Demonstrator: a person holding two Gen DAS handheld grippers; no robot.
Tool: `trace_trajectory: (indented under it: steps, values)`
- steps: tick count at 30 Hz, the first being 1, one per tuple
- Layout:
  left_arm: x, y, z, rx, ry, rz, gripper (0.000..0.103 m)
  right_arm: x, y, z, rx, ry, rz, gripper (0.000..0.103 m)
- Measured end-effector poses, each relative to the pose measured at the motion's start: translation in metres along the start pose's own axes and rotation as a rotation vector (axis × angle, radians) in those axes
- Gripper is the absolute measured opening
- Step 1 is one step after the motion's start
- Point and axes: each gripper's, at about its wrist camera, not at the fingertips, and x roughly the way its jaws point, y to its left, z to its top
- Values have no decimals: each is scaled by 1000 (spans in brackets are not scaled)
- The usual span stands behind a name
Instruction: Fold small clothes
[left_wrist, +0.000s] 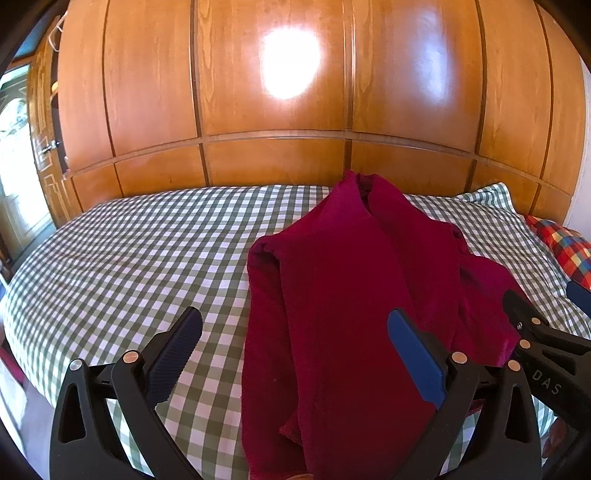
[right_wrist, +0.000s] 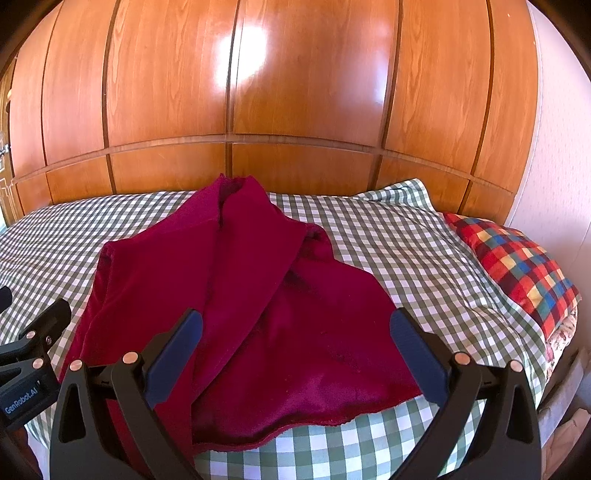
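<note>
The red garment (left_wrist: 354, 295) lies on the bed (left_wrist: 140, 251), on the green-and-white checked sheet, nearer the side where the bright plaid pillow (right_wrist: 513, 266) sits. It looks like soft fleece or velvet; what kind of clothing it is cannot be told for sure. Its long axis runs from the near edge of the bed towards the wooden wardrobe (right_wrist: 295, 92) behind, with a narrow end, perhaps a collar or neck opening, pointing at the wardrobe and the wide hem towards the cameras.

The folding seems partly done. One long side is laid over the middle as a lengthwise flap, with a rounded fold showing along the left edge in the left wrist view. In the right wrist view the right-hand part still spreads out flat, its hem wavy and uneven, so that side probably needs bringing in, followed by a fold across the length. No finished pile of clothes is visible.

The left claw (left_wrist: 295, 354) is released, its fingers spread wide above the garment's left part and holding nothing. The right claw (right_wrist: 295, 354) is likewise released, its fingers straddling the near hem without touching cloth as far as can be seen
</note>
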Motion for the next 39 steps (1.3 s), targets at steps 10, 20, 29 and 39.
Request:
trace_trajectory:
  steps: [10,20,29,39]
  values:
    - [0,-2,-1,6,4,-10,100,4,0,-2,-3,15,-2,101]
    - [3,-2,-1,20,20,-36,100,13,-1,-6,-6,51,6,101]
    - [4,-7,-4,157,61,-206,100,53,-50,-23,214,300,215,101]
    - [-16,-71,-65,644,164,-507,71,52,-102,-25,335,323,192,101]
